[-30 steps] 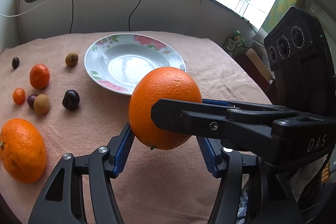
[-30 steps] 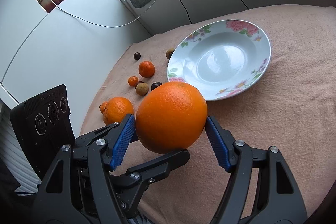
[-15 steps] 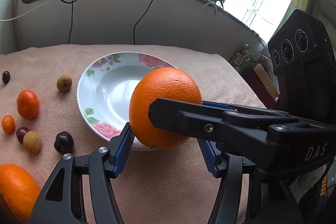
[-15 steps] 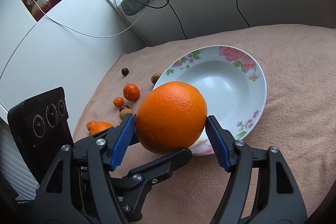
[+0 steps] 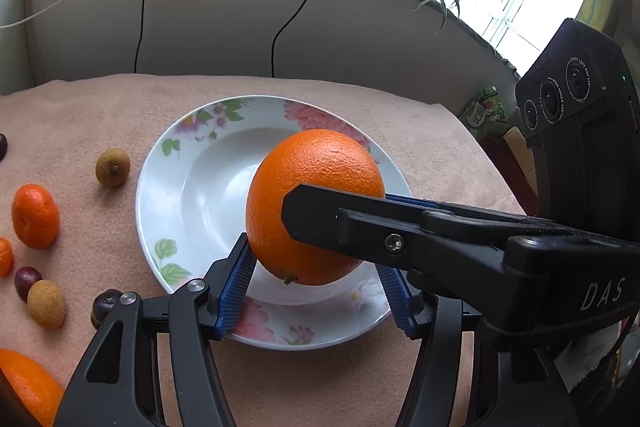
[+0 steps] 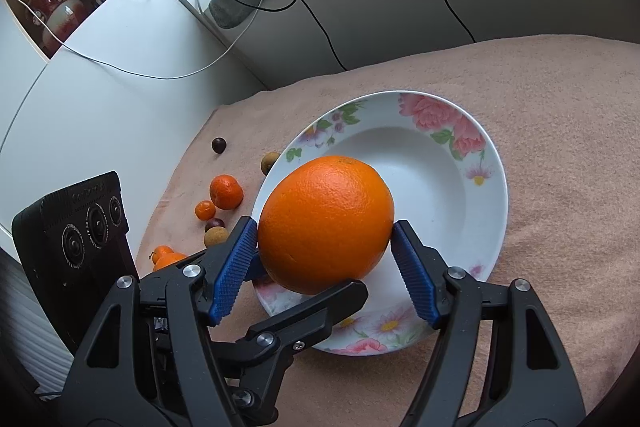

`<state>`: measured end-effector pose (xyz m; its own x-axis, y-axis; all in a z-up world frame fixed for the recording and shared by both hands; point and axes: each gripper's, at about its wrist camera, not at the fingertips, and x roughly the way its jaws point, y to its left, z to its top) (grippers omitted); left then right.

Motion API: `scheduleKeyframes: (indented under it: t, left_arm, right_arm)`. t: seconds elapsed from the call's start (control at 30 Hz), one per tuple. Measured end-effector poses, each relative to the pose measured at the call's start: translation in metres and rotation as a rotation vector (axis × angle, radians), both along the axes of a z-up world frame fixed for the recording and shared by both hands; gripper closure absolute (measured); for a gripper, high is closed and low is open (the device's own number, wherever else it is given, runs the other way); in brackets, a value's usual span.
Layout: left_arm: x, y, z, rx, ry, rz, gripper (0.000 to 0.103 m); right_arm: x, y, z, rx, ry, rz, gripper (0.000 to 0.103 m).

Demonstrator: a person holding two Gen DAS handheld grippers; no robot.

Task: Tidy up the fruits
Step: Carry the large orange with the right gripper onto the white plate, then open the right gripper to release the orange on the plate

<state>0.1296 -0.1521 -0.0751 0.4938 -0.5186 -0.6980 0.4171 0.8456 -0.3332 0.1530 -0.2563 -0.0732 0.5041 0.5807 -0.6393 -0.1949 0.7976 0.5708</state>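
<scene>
A large orange (image 5: 316, 187) hangs just above the near part of a white flowered plate (image 5: 149, 195). My left gripper (image 5: 316, 255) is shut on the orange, its blue pads pressing the lower sides. My right gripper (image 6: 325, 227) is shut on the same orange (image 6: 326, 223) from a crossing angle, one blue pad on each side. In the left wrist view a black right finger (image 5: 360, 227) lies across the front of the orange. The right wrist view shows a left finger (image 6: 312, 311) under the fruit, and the plate (image 6: 498, 211) lies behind and below it.
Loose fruit lies on the pink cloth left of the plate: a tangerine (image 5: 35, 215), a greenish longan (image 5: 113, 167), a tan longan (image 5: 46, 303), a dark plum (image 5: 105, 303), a second large orange (image 5: 28, 387). A wall with hanging cables stands behind.
Both grippers have carried the orange forward from over the bare cloth to above the plate's near part. The loose fruit has slid left and down in the left wrist view. The grip is unchanged.
</scene>
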Motion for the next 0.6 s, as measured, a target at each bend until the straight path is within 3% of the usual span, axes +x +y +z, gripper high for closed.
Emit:
scheduleKeyframes:
  t: [0.6]
  left_arm:
    - [-0.006, 0.001, 0.004, 0.075, -0.057, 0.026, 0.044]
  right_arm:
    - [-0.007, -0.008, 0.016, -0.094, -0.051, -0.062, 0.030]
